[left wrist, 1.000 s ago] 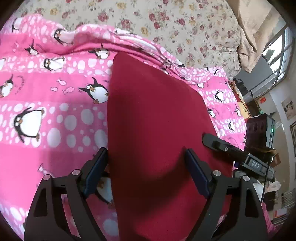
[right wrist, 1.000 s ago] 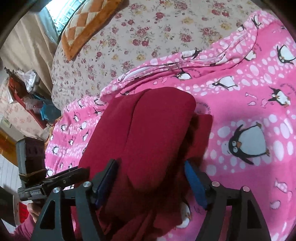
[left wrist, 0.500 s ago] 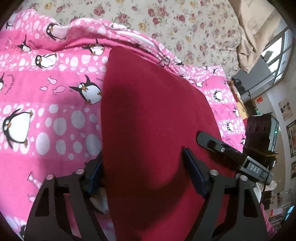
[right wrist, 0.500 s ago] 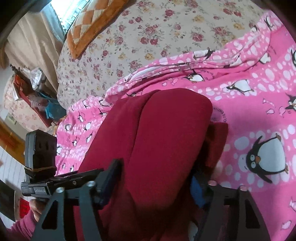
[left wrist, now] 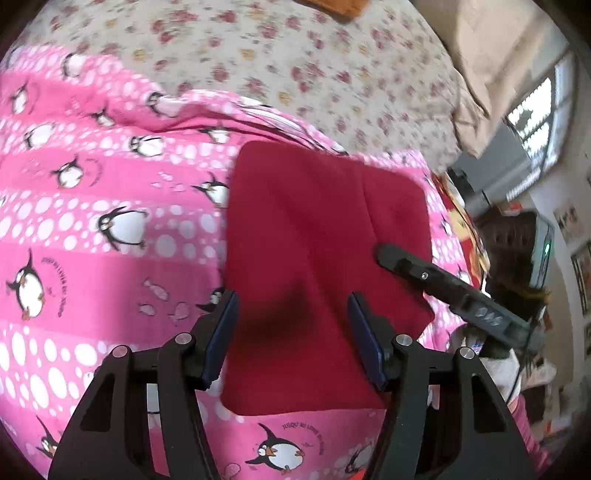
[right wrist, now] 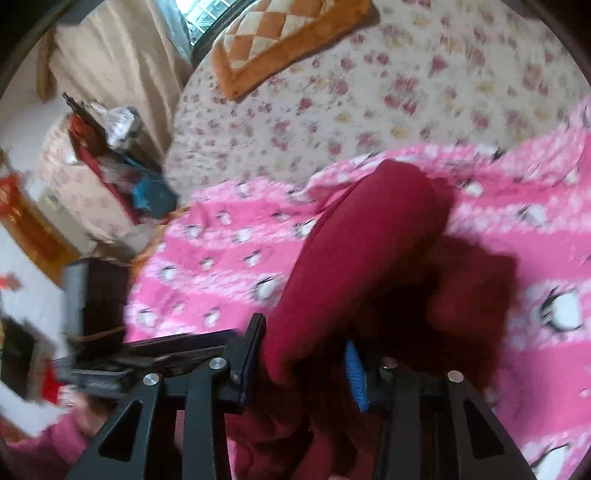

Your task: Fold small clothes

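Observation:
A dark red garment (left wrist: 317,258) lies folded flat on a pink penguin blanket (left wrist: 92,221). My left gripper (left wrist: 291,325) is open and empty, hovering above the garment's near part. The right gripper's finger (left wrist: 424,269) reaches in over the garment's right side. In the right wrist view, my right gripper (right wrist: 306,350) has its jaws apart with a raised fold of the red garment (right wrist: 354,251) lying between them. Whether the pads press the cloth is hidden. The left gripper (right wrist: 110,354) shows blurred at the left.
A floral bedsheet (left wrist: 314,62) lies beyond the pink blanket. An orange checkered cushion (right wrist: 288,33) sits at the far side of the bed. A cluttered chair (right wrist: 107,147) and window curtain (left wrist: 491,59) stand past the bed's edge.
My left gripper has pulled back and up from the garment, which now lies flat. The right gripper has lifted and swung, still with red cloth between its jaws; the view is motion blurred.

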`<control>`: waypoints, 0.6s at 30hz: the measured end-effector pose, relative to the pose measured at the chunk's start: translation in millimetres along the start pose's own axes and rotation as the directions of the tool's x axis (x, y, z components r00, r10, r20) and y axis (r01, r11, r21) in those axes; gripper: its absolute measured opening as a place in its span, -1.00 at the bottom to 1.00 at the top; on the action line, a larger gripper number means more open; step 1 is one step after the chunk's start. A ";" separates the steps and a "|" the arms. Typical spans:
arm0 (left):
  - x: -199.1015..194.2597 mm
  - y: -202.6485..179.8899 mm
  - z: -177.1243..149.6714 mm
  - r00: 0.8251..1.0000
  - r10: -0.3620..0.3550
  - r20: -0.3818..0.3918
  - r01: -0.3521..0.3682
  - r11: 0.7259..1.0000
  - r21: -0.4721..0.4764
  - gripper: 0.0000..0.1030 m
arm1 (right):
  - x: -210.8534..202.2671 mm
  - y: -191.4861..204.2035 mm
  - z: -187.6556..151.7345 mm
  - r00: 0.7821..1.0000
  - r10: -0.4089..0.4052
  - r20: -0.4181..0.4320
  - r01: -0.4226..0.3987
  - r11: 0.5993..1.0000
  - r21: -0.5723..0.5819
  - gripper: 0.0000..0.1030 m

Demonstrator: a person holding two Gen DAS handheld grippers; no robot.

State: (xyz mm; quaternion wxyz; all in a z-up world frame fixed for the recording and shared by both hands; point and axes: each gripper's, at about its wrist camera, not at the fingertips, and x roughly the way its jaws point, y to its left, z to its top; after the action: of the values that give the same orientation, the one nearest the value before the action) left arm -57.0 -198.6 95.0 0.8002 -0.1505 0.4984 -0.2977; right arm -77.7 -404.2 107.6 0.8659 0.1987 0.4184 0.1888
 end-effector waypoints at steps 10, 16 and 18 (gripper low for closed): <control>43.5 30.1 5.1 0.999 0.007 -0.048 -0.011 0.996 -0.083 0.46 | 5.3 -65.4 -9.3 0.978 -0.207 -0.002 0.207 0.978 0.022 0.10; 74.5 30.4 9.2 0.990 -0.094 -0.106 0.084 0.992 -0.093 0.71 | 14.4 -115.7 -23.7 0.999 0.004 -0.043 0.007 0.968 0.252 0.76; 86.2 26.4 12.8 0.991 -0.070 -0.117 0.062 0.996 -0.067 0.74 | 22.8 -127.6 -26.2 0.995 0.092 -0.025 -0.080 0.944 0.319 0.77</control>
State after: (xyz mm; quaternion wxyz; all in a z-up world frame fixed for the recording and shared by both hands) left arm -8.9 -232.8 25.6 0.7535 -0.1742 0.5493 -0.3165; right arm -65.0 -496.6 13.8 0.8051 0.3500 0.4513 0.1603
